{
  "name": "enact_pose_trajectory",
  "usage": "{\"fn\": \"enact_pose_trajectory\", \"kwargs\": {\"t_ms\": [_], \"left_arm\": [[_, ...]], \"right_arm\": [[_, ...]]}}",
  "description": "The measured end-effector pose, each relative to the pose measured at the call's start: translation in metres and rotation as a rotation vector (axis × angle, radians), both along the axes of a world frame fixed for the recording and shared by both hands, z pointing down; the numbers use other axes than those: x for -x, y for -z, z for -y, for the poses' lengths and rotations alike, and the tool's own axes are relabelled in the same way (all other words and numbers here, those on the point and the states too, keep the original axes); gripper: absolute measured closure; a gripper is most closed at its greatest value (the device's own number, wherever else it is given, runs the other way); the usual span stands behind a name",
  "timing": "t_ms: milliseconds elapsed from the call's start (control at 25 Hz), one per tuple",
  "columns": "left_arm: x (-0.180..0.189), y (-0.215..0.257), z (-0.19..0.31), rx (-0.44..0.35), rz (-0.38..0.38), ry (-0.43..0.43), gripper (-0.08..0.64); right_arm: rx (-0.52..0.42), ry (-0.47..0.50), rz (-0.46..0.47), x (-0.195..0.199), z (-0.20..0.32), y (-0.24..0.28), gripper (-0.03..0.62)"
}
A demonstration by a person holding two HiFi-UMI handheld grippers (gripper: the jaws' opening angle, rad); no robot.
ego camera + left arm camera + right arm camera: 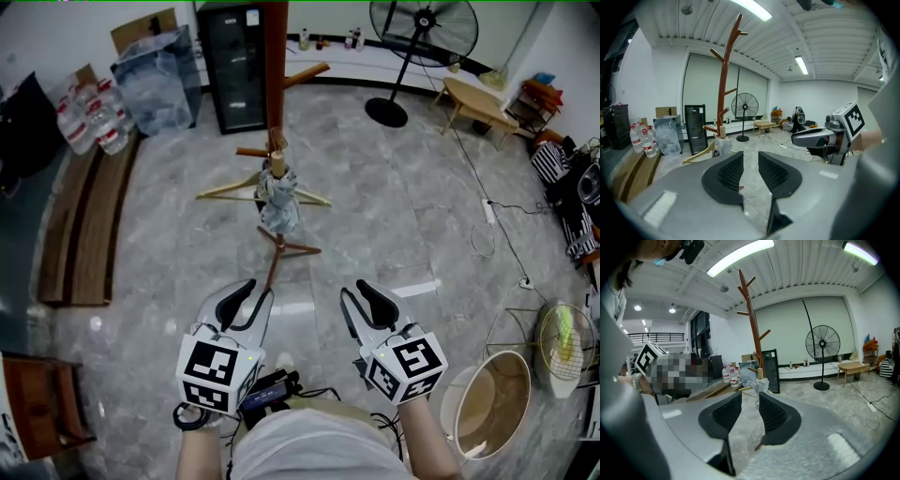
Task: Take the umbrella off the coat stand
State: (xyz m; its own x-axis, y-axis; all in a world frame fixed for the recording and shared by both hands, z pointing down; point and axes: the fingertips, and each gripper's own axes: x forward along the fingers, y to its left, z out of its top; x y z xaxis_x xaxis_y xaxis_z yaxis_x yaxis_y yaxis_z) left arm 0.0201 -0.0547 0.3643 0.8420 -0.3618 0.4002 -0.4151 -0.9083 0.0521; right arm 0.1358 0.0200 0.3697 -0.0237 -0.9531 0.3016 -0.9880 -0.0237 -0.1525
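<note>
- Umbrella (278, 202): folded, grey fabric bunched, pale wooden handle on top. It hangs upright from a low peg of the coat stand (275, 66), close against the brown pole and above the stand's feet.
- A pale wooden hanger (230, 190) sits just beside the umbrella and spreads to both sides of the pole.
- Left gripper (255, 295): jaws apart, nothing between them. Right gripper (361, 295): the same, a gap between the pads and only floor showing through. Both are well short of the umbrella and point at it.
- Room: marble floor (394, 206) runs from the grippers to the stand. A wooden bench (80, 225) lines the left edge, with water bottles (89, 122) at its far end. A black cabinet (230, 66) stands behind the stand, a floor fan (412, 47) and a low table (478, 103) at the back right. A cable (497, 225) trails along the right side.
- Only the head view shows the stand's feet and the cable.
- The gripper views show the stand's full height with its upper branches; the umbrella (724, 146) lines up just above the left jaws, and likewise (761, 386) above the right.
- The left gripper view catches the right gripper at its right edge.
</note>
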Motion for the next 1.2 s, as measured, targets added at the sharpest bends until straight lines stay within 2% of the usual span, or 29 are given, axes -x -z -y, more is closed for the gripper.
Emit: {"fn": "enact_pose_trajectory", "kwargs": {"t_ms": [760, 1200], "left_arm": [[-0.007, 0.001, 0.07, -0.019, -0.004, -0.007, 0.459], [-0.005, -0.002, 0.078, -0.012, 0.002, -0.016, 0.457]], "right_arm": [[-0.001, 0.006, -0.013, -0.003, 0.071, 0.0, 0.472], [0.01, 0.029, -0.02, 0.005, 0.089, 0.001, 0.457]]}}
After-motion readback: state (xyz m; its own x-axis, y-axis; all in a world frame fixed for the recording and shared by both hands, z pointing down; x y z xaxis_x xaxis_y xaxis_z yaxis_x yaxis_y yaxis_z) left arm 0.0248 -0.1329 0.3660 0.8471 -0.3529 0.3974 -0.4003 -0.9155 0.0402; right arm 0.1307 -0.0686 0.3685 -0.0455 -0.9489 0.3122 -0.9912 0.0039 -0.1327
